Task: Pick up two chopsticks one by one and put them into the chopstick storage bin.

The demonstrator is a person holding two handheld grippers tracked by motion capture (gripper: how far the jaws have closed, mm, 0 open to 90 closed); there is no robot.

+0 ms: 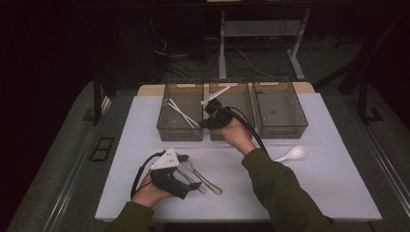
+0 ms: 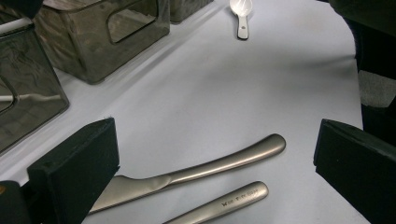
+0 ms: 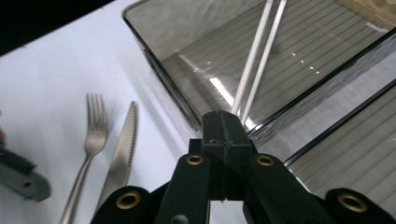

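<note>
A steel knife (image 1: 208,182) and a fork (image 1: 193,182) lie side by side on the white table. My left gripper (image 1: 186,176) is low over them and open. In the left gripper view its jaws (image 2: 217,144) stand wide on either side of the knife handle (image 2: 233,158) and the fork handle (image 2: 224,203). My right gripper (image 1: 205,123) hovers at the near right corner of the left bin (image 1: 180,136), shut (image 3: 223,121). Two white chopsticks (image 3: 254,56) lie in that bin, their near ends hidden behind the jaw tips. The fork (image 3: 93,130) and the knife (image 3: 123,144) lie beside that bin.
Three clear bins stand in a row at the back: left, middle (image 1: 232,94) and right (image 1: 280,130). A white spoon (image 1: 292,153) lies on the table right of my right forearm, also far off in the left gripper view (image 2: 242,14). The table's front edge is near my left hand.
</note>
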